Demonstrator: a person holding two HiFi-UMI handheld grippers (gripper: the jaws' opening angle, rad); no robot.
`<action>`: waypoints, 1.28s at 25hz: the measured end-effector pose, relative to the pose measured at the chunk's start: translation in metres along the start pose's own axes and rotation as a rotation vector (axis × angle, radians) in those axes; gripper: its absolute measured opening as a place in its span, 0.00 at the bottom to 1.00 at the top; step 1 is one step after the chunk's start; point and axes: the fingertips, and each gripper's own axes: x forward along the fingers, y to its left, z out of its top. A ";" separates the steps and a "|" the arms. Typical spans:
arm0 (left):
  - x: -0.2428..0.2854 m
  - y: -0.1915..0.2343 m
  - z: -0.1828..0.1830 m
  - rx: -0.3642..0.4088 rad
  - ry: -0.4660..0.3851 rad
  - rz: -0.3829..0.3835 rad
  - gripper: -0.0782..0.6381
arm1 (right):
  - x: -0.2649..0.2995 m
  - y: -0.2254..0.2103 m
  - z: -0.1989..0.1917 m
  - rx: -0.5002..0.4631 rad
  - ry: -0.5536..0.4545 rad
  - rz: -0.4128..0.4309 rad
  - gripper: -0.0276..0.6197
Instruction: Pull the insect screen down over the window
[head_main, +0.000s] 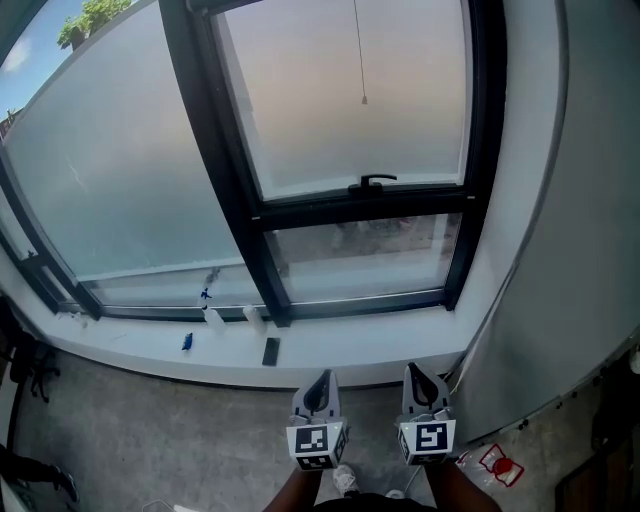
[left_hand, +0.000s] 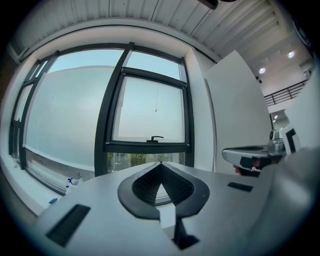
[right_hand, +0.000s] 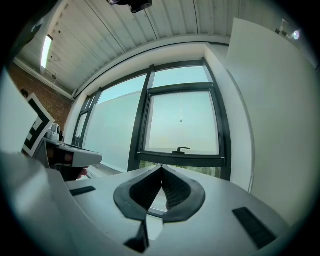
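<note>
- Two small white bottles are seen on the window sill, near a blue bit and a flat black piece. What's in the bottles can't be told.
- The insect screen itself can't be made out. Only a thin cord with a bead at its end is seen hanging in front of the upper pane, above the black handle.
- The sill clutter and a red-and-white thing on the floor are shown only in the head view. The slatted ceiling is caught only by the gripper views.
- The left gripper and right gripper are held side by side, level, aimed at the window. Both sets of jaws are pressed together with nothing pinched.
</note>
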 end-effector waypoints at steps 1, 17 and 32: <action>0.004 0.003 -0.001 0.009 0.000 -0.008 0.11 | 0.004 0.003 -0.001 -0.003 0.003 0.001 0.05; 0.061 0.060 0.012 0.030 0.003 -0.070 0.11 | 0.078 0.019 -0.005 -0.012 0.021 -0.061 0.05; 0.111 0.068 0.016 0.042 0.006 -0.114 0.11 | 0.126 0.013 -0.013 -0.029 0.030 -0.090 0.05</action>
